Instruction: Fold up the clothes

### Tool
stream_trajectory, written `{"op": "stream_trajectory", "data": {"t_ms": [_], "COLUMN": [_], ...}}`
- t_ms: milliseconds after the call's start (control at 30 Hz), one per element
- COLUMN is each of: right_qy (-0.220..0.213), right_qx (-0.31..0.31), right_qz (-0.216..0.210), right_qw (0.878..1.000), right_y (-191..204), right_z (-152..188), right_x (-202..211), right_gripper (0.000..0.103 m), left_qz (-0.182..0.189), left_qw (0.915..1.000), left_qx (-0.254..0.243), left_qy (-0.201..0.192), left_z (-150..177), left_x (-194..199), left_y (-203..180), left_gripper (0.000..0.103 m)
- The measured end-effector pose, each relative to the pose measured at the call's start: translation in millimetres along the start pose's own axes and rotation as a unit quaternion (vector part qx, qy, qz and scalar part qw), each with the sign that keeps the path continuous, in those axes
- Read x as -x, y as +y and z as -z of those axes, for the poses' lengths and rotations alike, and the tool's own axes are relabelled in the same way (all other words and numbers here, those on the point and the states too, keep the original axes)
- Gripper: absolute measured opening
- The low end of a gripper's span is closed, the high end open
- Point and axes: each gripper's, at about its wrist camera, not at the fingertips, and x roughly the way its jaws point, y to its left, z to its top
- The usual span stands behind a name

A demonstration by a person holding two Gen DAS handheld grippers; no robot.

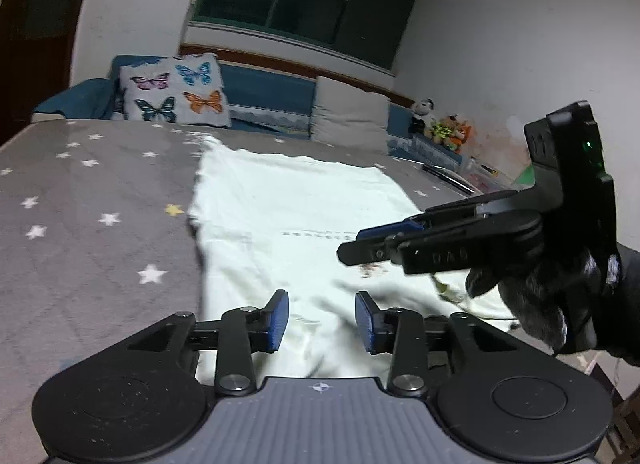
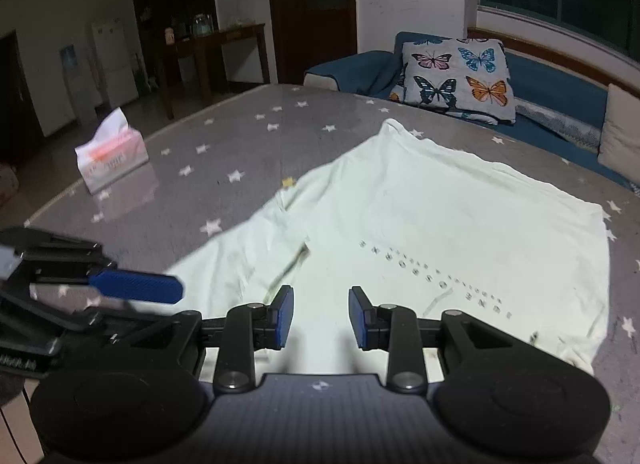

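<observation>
A pale T-shirt point(image 1: 300, 216) lies spread flat on the grey star-patterned table point(image 1: 100, 184), with a line of small print across it. My left gripper point(image 1: 321, 322) is open just above the shirt's near edge, with nothing between its blue pads. My right gripper point(image 2: 320, 318) is also open and empty, low over the shirt point(image 2: 440, 216) near its front part. In the left wrist view the right gripper point(image 1: 356, 244) comes in side-on from the right, held by a gloved hand point(image 1: 540, 296). One blue pad point(image 2: 136, 286) of the left gripper shows at the left of the right wrist view.
A tissue box point(image 2: 112, 156) stands on the table's far left part. Behind the table is a blue sofa point(image 2: 552, 88) with a butterfly cushion point(image 2: 456, 78) and a grey cushion point(image 1: 350, 114). Plush toys point(image 1: 444, 126) sit at the sofa's right end. Bare table point(image 2: 240, 136) surrounds the shirt.
</observation>
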Motion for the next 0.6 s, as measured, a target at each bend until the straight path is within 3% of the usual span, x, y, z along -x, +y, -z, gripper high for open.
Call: {"op": "stream_trajectory", "data": {"t_ms": [400,600], "right_qy": [0.008,0.027], "right_qx": [-0.001,0.013], "right_qz": [-0.015,-0.012], "right_qw": [1.000,0.999], "right_y": [5,8], "right_z": [-32,-41], "right_x": [-56,-92], "right_gripper": [0.030,0.027], "left_qz": [-0.036,-0.045], "left_qw": [0.9988,0.9981], "left_qx": [0.003,0.013], "left_qy": [0.033,0.041], "left_z": [22,29], "left_x": [5,4], "left_y": [24,30], "left_gripper": [0.038,0.026]}}
